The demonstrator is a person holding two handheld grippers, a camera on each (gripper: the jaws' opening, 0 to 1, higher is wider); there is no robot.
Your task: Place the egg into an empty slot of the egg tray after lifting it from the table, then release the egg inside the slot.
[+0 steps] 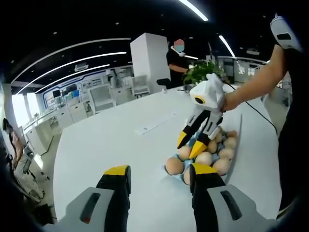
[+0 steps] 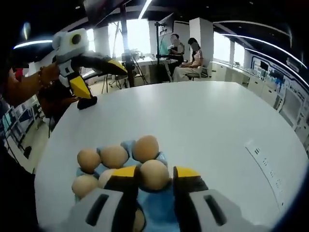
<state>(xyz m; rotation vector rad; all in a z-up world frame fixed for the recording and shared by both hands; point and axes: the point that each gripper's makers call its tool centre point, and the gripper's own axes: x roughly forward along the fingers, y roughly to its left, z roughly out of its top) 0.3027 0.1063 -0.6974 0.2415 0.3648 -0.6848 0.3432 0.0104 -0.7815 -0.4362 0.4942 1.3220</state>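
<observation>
A blue egg tray (image 2: 128, 144) lies on the white table (image 2: 207, 121) and holds several brown eggs (image 2: 114, 155). My right gripper (image 2: 155, 175) is shut on one egg (image 2: 154, 170), which sits low in a front slot of the tray with a yellow-tipped jaw on each side. The left gripper view shows that right gripper (image 1: 190, 146) pointing down into the tray (image 1: 186, 178) among the eggs (image 1: 175, 165), held by a person's hand. My left gripper (image 1: 160, 171) is open with nothing in it, above the table just short of the tray. It also appears as the left gripper (image 2: 102, 83), far left.
A long white strip (image 1: 154, 124) lies on the table beyond the tray, also seen as a strip (image 2: 263, 159) on the right. A potted plant (image 1: 203, 72) stands at the table's far edge. People sit at a desk (image 2: 186, 55) behind. A person (image 1: 177, 63) stands by a pillar.
</observation>
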